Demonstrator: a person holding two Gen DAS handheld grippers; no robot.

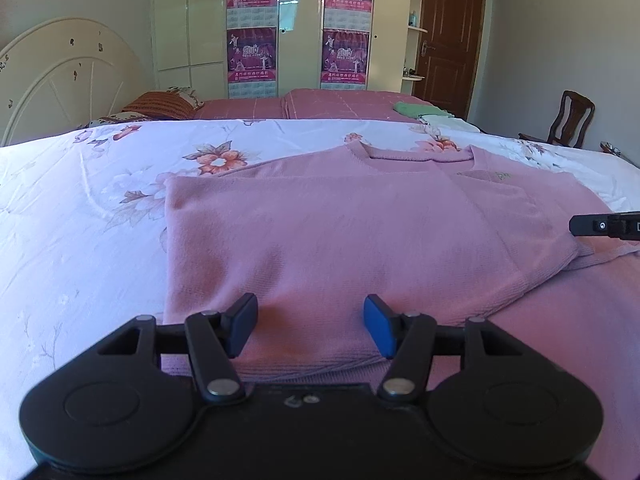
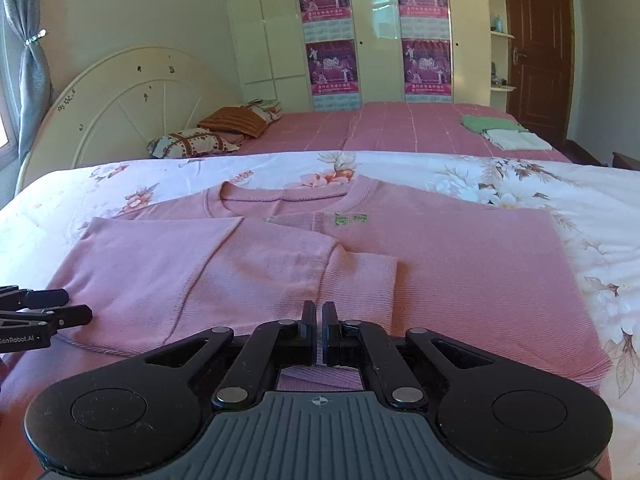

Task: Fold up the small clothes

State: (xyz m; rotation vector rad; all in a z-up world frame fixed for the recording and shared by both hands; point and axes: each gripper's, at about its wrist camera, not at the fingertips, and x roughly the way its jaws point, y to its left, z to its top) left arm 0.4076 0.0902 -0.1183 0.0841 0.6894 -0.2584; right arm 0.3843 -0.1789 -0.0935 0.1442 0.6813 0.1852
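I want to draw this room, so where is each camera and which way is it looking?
Left wrist view: sits on the left gripper, low over the bed, facing the wardrobe; its own open fingers show, plus the right gripper's tip at the right edge.
Right wrist view: sits on the right gripper, facing the same way; its closed fingers show, and the left gripper pokes in at left.
Both share the pink sweater, floral sheet, wardrobe and door.
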